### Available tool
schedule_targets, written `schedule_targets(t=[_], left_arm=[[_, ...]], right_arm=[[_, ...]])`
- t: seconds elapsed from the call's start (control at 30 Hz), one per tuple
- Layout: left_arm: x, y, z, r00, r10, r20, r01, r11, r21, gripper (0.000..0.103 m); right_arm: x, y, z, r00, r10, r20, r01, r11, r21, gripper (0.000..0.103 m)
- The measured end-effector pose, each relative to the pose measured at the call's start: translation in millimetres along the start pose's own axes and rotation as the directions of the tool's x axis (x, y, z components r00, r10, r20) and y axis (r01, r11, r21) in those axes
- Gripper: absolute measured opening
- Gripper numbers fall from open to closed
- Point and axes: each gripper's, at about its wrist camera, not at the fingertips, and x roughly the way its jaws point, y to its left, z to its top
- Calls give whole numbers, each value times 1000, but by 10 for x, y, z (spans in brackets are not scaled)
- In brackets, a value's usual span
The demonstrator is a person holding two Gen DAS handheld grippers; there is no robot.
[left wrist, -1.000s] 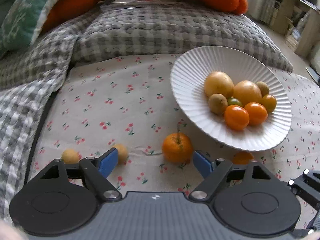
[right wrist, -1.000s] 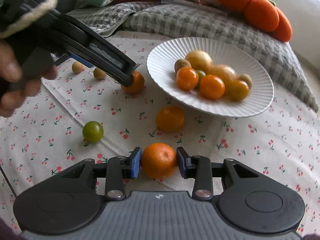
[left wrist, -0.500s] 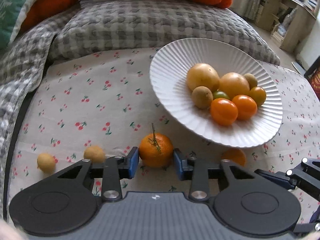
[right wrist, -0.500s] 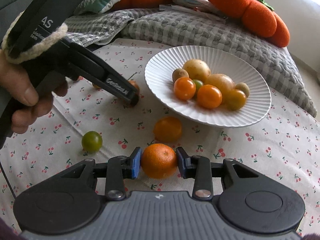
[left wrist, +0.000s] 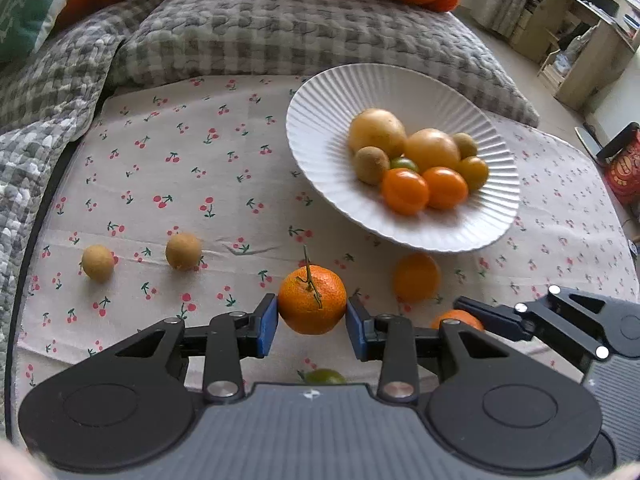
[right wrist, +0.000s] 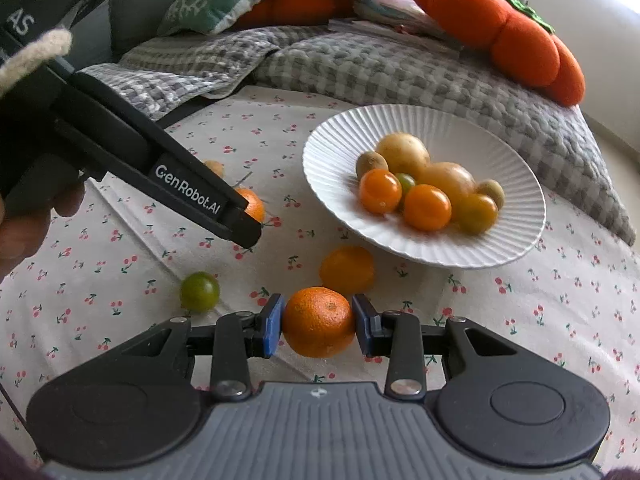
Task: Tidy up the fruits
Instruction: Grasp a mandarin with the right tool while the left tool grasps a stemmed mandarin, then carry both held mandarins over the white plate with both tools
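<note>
**Both grippers clamped on mandarins beside the fruit plate**

Fingers (left wrist: 267,330) of the left gripper (left wrist: 312,330), tipped with blue pads, press on both sides of a stemmed mandarin (left wrist: 312,300); its green stalk points toward 12 o'clock. These jaws have just been closing, and the fruit now sits gripped between them, above the cherry-print cloth (left wrist: 180,184). Likewise, the right gripper (right wrist: 319,326) is clenched on a second mandarin (right wrist: 318,320), pads touching its flanks at 9 and 3 o'clock.

Left wrist view: the ribbed white plate (left wrist: 320,128) lies at about 1 o'clock from the held fruit. It carries two large yellow fruits, brownish small ones, a green one and two orange tomatoes. A smooth orange fruit (left wrist: 416,278) rests on the cloth at 3 o'clock, just below the plate's near rim. Two small tan fruits (left wrist: 183,251) lie well apart from the plate at 9 to 10 o'clock. A green fruit (left wrist: 322,377) shows partly behind the gripper body at 6 o'clock. The right gripper enters at 3 o'clock.

Right wrist view: the plate sits at 1 o'clock from the second mandarin, the smooth orange fruit just beyond it at 12, the green fruit at 10. A hand (right wrist: 24,224) holds the left gripper at 10 o'clock. Grey checked bedding (right wrist: 360,64) and an orange plush cushion (right wrist: 500,28) border the cloth at 12 o'clock.
</note>
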Motion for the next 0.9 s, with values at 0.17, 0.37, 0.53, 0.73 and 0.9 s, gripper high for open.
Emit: schedule_targets(t=[0.17, 0.37, 0.53, 0.73, 0.9], left_arm=[[-143, -6, 6, 999, -28, 18, 28, 1000, -11, 31], [-234, -50, 62, 997, 3, 77, -5, 1000, 19, 31], [-226, -20, 104, 996, 8, 86, -8, 1000, 1, 31], [-235, -18, 250, 990, 53, 127, -56, 998, 17, 31], [-224, 14, 356, 986, 59, 156, -59, 998, -4, 31]], right_arm=[[-68, 23, 49, 999, -3, 37, 4, 1000, -23, 33], [-108, 42, 123, 998, -12, 68, 14, 999, -38, 33], [-122, -12, 167, 996, -22, 84, 24, 999, -25, 33], [-154, -164, 233, 993, -57, 104, 55, 998, 23, 33], [-184, -418, 353, 989, -82, 126, 66, 989, 130, 33]])
